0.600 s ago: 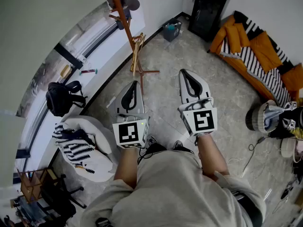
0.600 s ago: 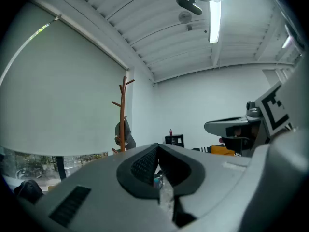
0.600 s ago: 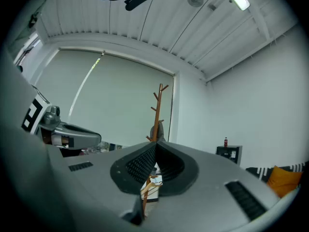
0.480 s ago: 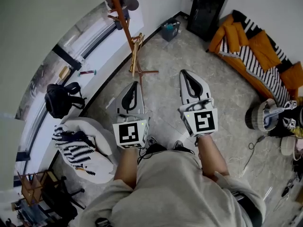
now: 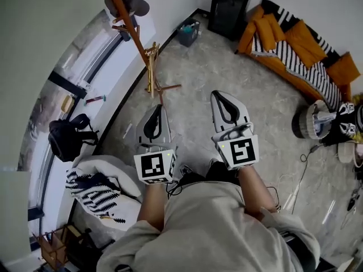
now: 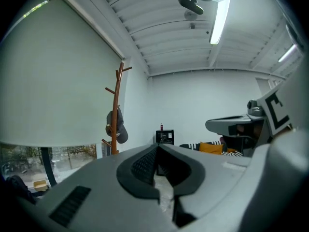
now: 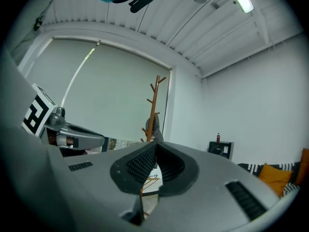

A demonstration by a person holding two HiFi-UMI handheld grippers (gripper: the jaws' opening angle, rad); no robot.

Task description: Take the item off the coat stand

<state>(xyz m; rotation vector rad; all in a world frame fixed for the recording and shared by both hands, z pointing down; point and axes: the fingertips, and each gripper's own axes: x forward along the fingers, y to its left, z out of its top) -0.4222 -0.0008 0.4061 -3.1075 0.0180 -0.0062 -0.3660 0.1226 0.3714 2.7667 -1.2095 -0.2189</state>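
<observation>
Both level (side by side): left gripper (image 5: pixel 159 111), right gripper (image 5: pixel 220 97); jaws together, empty; coat stand (image 5: pixel 135 34) ahead.

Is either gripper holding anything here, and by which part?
Nothing is held. The left gripper and right gripper are both shut on nothing; the grey cap hangs on the brown wooden coat stand.

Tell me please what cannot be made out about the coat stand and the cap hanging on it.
Head view: the coat stand is cut off by the top edge.
Left gripper view: the cap is too small to tell its peg; the left gripper hides the stand's base.
Right gripper view: the right gripper covers the cap's lower part.
</observation>
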